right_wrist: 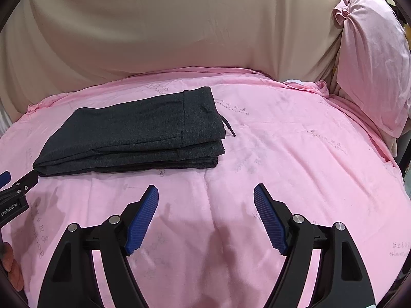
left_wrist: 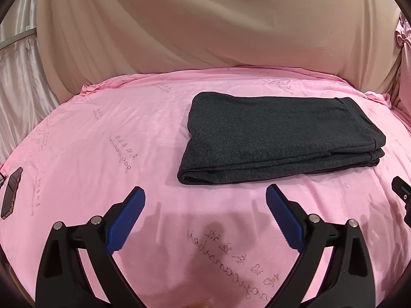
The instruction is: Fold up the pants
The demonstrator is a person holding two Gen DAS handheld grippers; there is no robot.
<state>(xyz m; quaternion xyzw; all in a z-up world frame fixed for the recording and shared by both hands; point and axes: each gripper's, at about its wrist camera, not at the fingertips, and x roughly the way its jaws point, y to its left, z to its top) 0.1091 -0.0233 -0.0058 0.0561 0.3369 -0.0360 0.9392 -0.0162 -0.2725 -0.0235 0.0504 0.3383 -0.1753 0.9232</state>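
Pink bedsheet [left_wrist: 102, 133], folded pants [left_wrist: 280, 138] beyond spread left gripper [left_wrist: 205, 197]

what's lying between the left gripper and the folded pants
Only bare pink sheet separates the open left gripper from the folded pants, per the left wrist view.

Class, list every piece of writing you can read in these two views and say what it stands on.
"GenRobot.AI": white print on the body of the left gripper, seen at the edge of the right wrist view.
Cursive script and small characters printed repeatedly on the pink sheet: seen upside down, too distorted to read.
Folded pants, phone: no writing visible.
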